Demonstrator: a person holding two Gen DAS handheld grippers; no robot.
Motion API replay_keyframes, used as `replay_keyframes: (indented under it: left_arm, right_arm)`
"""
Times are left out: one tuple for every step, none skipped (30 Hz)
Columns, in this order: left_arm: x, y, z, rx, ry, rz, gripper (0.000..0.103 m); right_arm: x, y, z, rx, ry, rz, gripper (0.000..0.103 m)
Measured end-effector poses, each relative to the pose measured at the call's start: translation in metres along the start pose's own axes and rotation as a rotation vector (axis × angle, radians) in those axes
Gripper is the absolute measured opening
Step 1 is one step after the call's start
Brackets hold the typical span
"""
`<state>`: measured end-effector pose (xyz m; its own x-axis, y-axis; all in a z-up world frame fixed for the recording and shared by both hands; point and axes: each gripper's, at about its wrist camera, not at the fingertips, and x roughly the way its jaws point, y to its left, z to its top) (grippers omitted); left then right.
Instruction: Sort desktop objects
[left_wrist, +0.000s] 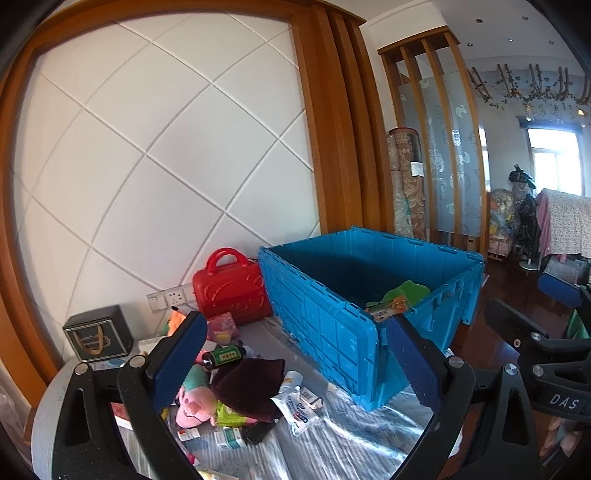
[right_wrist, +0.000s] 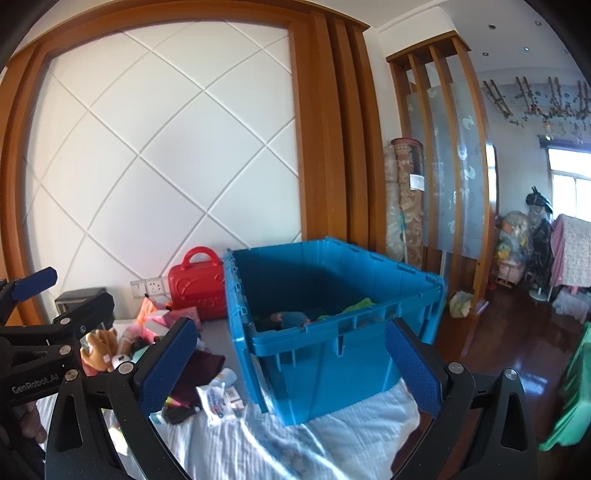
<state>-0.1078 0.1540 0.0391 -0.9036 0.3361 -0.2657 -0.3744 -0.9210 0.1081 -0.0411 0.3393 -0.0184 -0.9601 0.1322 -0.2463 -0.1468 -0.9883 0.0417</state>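
Observation:
A big blue plastic crate (left_wrist: 325, 325) stands on the covered table; it also shows in the right wrist view (right_wrist: 332, 354). Green and orange items (left_wrist: 402, 295) lie inside it. My left gripper (left_wrist: 295, 354) is open and empty, held above a heap of loose things: a dark maroon cloth (left_wrist: 251, 387), a pink plush toy (left_wrist: 192, 402), a green-labelled can (left_wrist: 221, 357) and a white pouch (left_wrist: 295, 406). My right gripper (right_wrist: 291, 365) is open and empty, in front of the crate's near wall. The left gripper also shows at the left of the right wrist view (right_wrist: 40, 317).
A red toy case (left_wrist: 231, 291) and a dark box (left_wrist: 98, 338) stand by the wall with sockets (left_wrist: 171, 297). A brown plush (right_wrist: 99, 347) lies at the table's left. Rolled carpets (right_wrist: 404, 199) lean by a wooden screen. Dark wood floor lies to the right.

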Motion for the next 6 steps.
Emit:
replay_keyframes:
  left_arm:
    - [0.0001, -0.0006, -0.0006, 0.006, -0.003, -0.005, 0.099]
    - [0.0001, -0.0013, -0.0013, 0.011, -0.005, -0.011, 0.099]
    - [0.0001, -0.0022, -0.0021, 0.017, -0.006, -0.017, 0.099]
    - [0.0002, -0.0025, -0.0024, 0.021, -0.006, -0.016, 0.099]
    - [0.0002, -0.0028, -0.0027, 0.022, -0.005, -0.015, 0.099]
    - [0.0003, -0.0017, -0.0022, 0.014, -0.006, -0.01, 0.099]
  right_arm:
    - [0.0002, 0.0005, 0.0002, -0.001, -0.001, 0.002, 0.103]
    - [0.0002, 0.001, 0.0003, -0.001, -0.002, 0.003, 0.103]
    - [0.0005, 0.0017, 0.0004, -0.002, -0.001, 0.004, 0.103]
    - [0.0005, 0.0019, 0.0003, -0.003, 0.0, 0.005, 0.103]
    - [0.0007, 0.0026, 0.0002, -0.002, 0.001, 0.005, 0.103]
    - [0.001, 0.0031, 0.0002, -0.002, 0.002, 0.007, 0.103]
